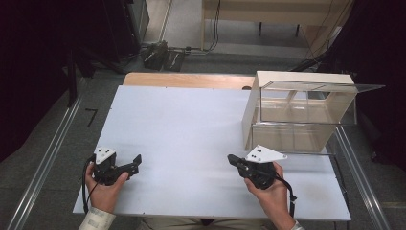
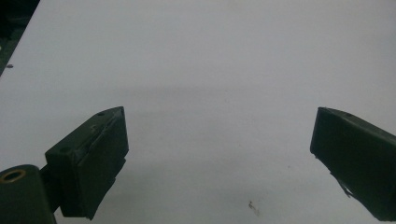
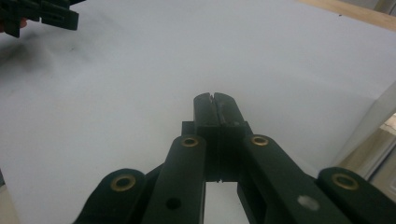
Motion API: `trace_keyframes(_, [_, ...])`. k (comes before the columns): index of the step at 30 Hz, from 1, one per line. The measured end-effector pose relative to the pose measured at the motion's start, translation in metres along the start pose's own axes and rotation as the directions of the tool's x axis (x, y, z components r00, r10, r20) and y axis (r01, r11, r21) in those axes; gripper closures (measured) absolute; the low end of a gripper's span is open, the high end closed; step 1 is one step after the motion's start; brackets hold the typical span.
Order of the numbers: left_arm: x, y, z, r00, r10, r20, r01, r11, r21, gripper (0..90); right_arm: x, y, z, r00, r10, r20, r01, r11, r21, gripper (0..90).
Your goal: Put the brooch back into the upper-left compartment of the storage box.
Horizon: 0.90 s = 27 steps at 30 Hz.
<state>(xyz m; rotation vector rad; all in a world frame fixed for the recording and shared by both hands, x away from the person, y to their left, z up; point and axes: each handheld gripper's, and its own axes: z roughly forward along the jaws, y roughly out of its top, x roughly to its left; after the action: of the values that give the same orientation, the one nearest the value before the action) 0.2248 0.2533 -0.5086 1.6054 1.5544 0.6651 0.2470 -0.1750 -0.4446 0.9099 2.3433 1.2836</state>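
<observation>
While nothing is held by either gripper, the risks are set mainly by the clear box (image 1: 306,112), which stands at the far right corner of the white table (image 1: 191,129) with a hinged transparent lid (image 1: 321,86) propped open above it. The box is the one object on the board and is judged to be what the work concerns; it lies well apart from both hands.

The right gripper (image 1: 231,158) is held nearer to the box, on its near-left side, and its jaws are pressed together with nothing between them, as is seen plainly in the right gripper view (image 3: 215,99). If the box is approached with the jaws shut like this, its wall or lid could be struck rather than grasped, and the light box could be pushed toward the table edge behind it.

The left gripper (image 1: 138,158) rests far to the left of the box, low over the board, with its jaws spread wide (image 2: 219,140) and empty. A long reach across to the box is needed from there, and the cable trailing from it could be dragged over the surface.

The raised lid is thin and see-through, so its edge could be misjudged and knocked shut by a gripper brought in from above.
</observation>
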Motion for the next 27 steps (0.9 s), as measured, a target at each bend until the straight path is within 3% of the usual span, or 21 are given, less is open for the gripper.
trace_keyframes(14, [0.000, 0.000, 0.000, 1.0000, 0.006, 0.000, -0.006, 1.0000, 0.002, 4.9, -0.009, 0.016, -0.024, 0.9995, 0.006, 0.030, -0.004, 0.997, -0.071, 87.9])
trace_keyframes(27, [0.000, 0.000, 0.000, 1.0000, 0.006, 0.001, -0.006, 1.0000, 0.002, 4.9, -0.014, 0.027, -0.036, 0.9990, 0.002, 0.044, 0.003, 0.994, -0.112, 87.9])
